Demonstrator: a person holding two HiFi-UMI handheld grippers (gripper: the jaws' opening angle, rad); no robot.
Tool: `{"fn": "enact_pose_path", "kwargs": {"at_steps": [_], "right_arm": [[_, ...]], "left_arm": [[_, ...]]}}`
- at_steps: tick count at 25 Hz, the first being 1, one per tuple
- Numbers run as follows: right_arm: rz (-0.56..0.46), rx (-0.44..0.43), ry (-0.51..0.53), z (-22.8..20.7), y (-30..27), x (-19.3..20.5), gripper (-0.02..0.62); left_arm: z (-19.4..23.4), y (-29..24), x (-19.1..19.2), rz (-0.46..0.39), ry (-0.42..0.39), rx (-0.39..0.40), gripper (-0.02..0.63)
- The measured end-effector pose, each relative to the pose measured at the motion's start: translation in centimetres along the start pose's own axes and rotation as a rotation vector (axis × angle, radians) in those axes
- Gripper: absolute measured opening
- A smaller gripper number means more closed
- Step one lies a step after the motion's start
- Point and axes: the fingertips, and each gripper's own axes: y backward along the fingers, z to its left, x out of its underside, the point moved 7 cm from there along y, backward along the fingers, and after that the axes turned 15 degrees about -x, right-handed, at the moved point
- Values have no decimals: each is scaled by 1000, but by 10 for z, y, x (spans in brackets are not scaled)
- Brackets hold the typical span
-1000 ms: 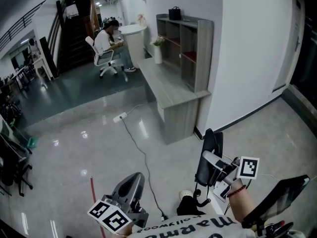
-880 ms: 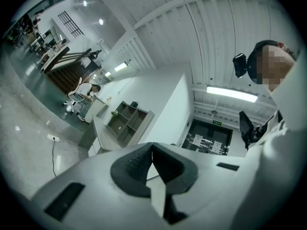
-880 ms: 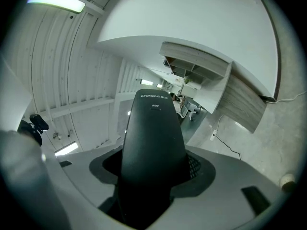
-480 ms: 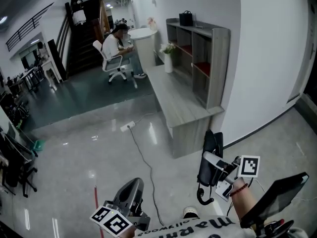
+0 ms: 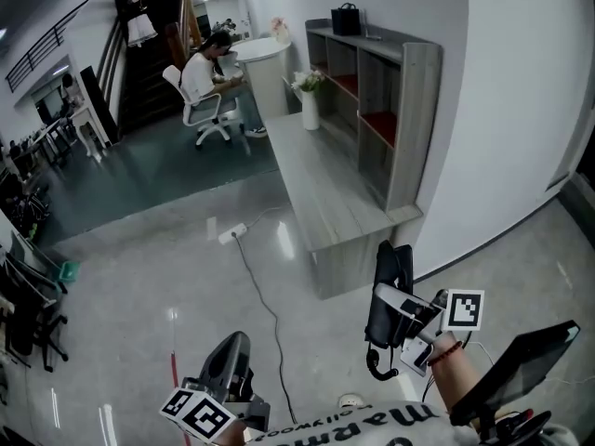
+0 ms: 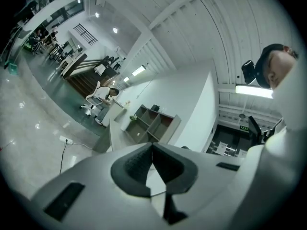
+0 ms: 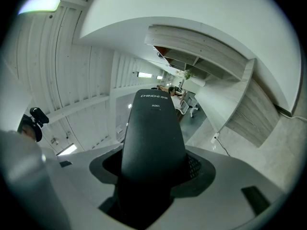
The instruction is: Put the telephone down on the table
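The telephone [image 7: 152,143] I held looked matt black plastic; the bench [image 5: 321,193] showed pale wood grain; the floor [image 5: 139,286] shone glossy.

- Two grippers: the left gripper [image 5: 232,356] near left, the right gripper [image 5: 389,297] near right.
- One black telephone handset [image 5: 394,266], near right.
- One long grey table [image 5: 321,189] along the right wall.
- One open shelf unit [image 5: 390,91] on the table's right side.
- One black bag [image 5: 346,19] on top of the shelf unit.
- One white vase [image 5: 308,110] of flowers at the table's far end.
- One seated person [image 5: 200,72] on one white swivel chair [image 5: 206,111], far left.
- One power strip [image 5: 232,233] on the floor, with one cable [image 5: 265,295].
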Motion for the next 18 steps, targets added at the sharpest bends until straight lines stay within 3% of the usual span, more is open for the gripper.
{"fn": "enact_pose_path", "kwargs": {"at_steps": [8,13,18], "right_arm": [[7,0,-23,-48,1,-59,284],[20,10,-22,-67,2,-76,284],[7,-11,-26,-76,-3,-90,284]], "left_arm": [[-23,-76,6,-14,-97,-12,10],[-31,-108,14,1,5,31,9],[-39,-128,13,10,-31,42,10]]}}
